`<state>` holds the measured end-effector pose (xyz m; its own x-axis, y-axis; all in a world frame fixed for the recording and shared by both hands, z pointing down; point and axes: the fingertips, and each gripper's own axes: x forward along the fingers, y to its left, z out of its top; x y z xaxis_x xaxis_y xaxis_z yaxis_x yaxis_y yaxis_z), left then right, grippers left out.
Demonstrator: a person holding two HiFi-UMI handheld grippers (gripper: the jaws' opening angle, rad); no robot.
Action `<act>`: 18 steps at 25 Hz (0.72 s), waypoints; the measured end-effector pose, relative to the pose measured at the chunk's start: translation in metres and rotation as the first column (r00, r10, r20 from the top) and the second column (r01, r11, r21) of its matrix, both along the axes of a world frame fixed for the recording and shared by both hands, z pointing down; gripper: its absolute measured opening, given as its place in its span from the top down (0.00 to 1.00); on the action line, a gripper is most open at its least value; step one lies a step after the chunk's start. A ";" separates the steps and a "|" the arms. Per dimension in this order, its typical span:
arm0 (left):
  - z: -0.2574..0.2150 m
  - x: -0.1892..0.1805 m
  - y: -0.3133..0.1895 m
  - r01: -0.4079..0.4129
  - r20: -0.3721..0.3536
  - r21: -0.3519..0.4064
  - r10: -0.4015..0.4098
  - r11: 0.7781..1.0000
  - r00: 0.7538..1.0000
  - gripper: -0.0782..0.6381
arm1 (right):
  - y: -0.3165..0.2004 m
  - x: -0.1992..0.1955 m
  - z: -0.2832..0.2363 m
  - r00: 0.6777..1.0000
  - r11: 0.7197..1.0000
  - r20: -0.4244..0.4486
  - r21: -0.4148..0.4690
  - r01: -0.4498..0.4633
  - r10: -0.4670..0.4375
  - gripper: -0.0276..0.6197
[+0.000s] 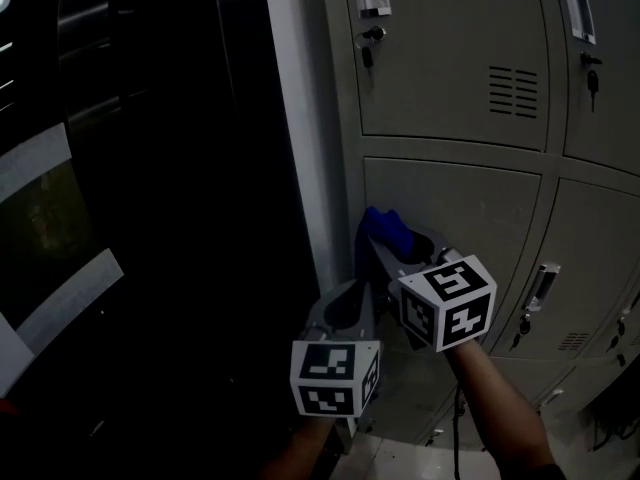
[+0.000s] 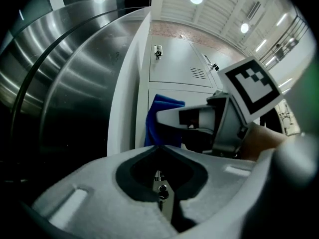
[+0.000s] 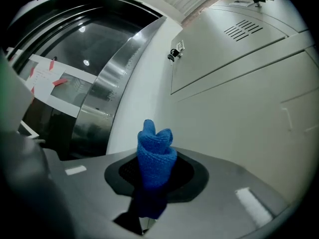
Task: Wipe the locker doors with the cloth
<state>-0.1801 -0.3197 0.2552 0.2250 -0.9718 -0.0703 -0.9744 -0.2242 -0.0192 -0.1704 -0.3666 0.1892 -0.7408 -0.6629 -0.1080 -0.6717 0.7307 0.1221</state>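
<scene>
A bunched blue cloth (image 3: 155, 151) sticks up between the jaws of my right gripper (image 3: 154, 168), which is shut on it. In the head view the blue cloth (image 1: 385, 228) presses against the left edge of a lower grey locker door (image 1: 470, 208), and the right gripper (image 1: 395, 243) reaches in from the lower right. My left gripper (image 1: 345, 303) hangs just below and to the left, shut with nothing in it. The left gripper view shows its jaws closed together (image 2: 160, 156) and, beyond them, the blue cloth (image 2: 162, 118) held by the right gripper.
An upper locker door (image 1: 450, 58) carries a key (image 1: 370, 40) and vent slots (image 1: 513, 92). More locker doors (image 1: 600, 258) with latches (image 1: 538, 290) lie to the right. A white post (image 1: 305, 128) and a dark metal-framed panel (image 1: 150, 168) border the lockers on the left.
</scene>
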 end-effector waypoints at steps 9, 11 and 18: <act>-0.008 0.007 -0.003 -0.021 0.004 0.014 0.021 1.000 1.000 0.89 | -0.010 0.015 0.003 0.999 0.999 0.026 -0.021 -0.036 0.037 0.82; -0.008 0.014 -0.006 -0.036 0.003 0.014 0.036 0.999 0.999 0.89 | -0.010 0.026 0.004 0.998 0.998 0.036 -0.027 -0.048 0.049 0.82; -0.008 0.043 -0.018 -0.091 0.010 0.011 0.091 0.996 0.996 0.89 | -0.006 0.073 -0.001 0.992 0.996 0.096 -0.039 -0.078 0.082 0.82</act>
<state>-0.1367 -0.3374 0.2476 0.3136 -0.9463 -0.0782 -0.9495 -0.3121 -0.0317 -0.0974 -0.3723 0.1883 -0.6725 -0.7242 -0.1527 -0.7355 0.6769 0.0290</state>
